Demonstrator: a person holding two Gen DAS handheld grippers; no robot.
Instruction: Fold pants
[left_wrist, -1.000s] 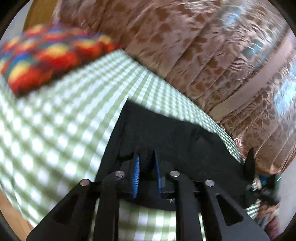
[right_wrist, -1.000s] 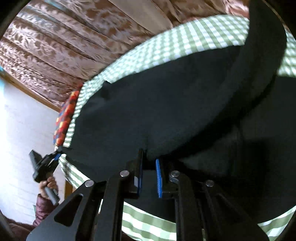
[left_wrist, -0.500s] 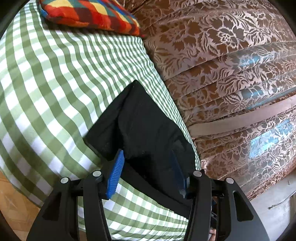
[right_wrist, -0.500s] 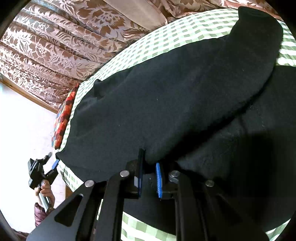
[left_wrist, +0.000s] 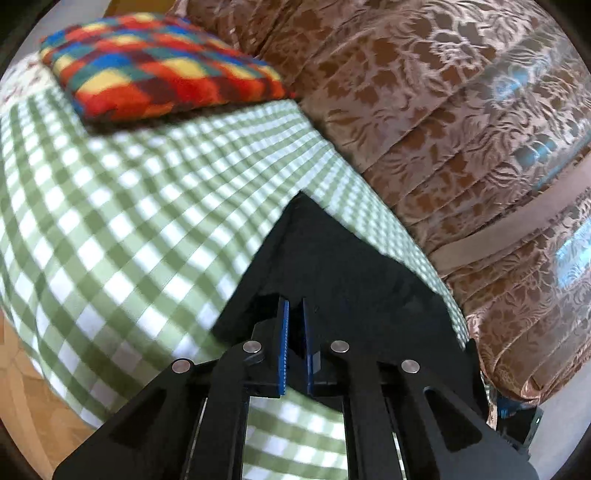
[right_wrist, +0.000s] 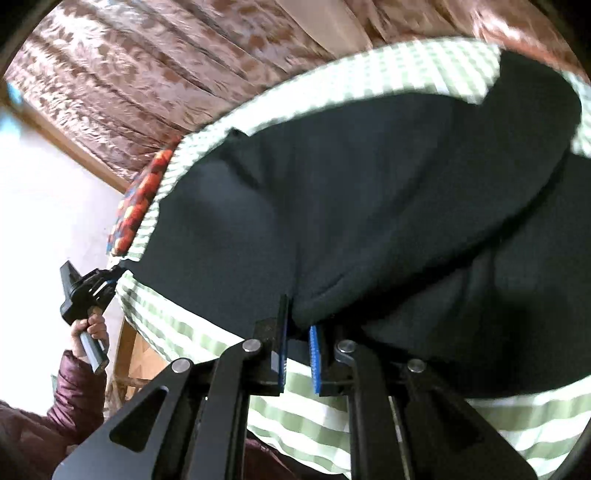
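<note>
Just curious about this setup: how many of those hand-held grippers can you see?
2. The left hand-held gripper pinches one end of the black pants; the right hand-held gripper pinches their near edge.

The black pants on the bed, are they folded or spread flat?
Partly folded: the black pants show one layer lying over another, a rounded fold edge near the right hand-held gripper.

Green-and-white checked bedsheet (left_wrist: 110, 221) covering the bed, multicoloured patchwork cushion (left_wrist: 159, 62) at its far corner, brown floral curtain (left_wrist: 443, 110) along its far edge, wooden floor (left_wrist: 22, 387) below its near edge
</note>
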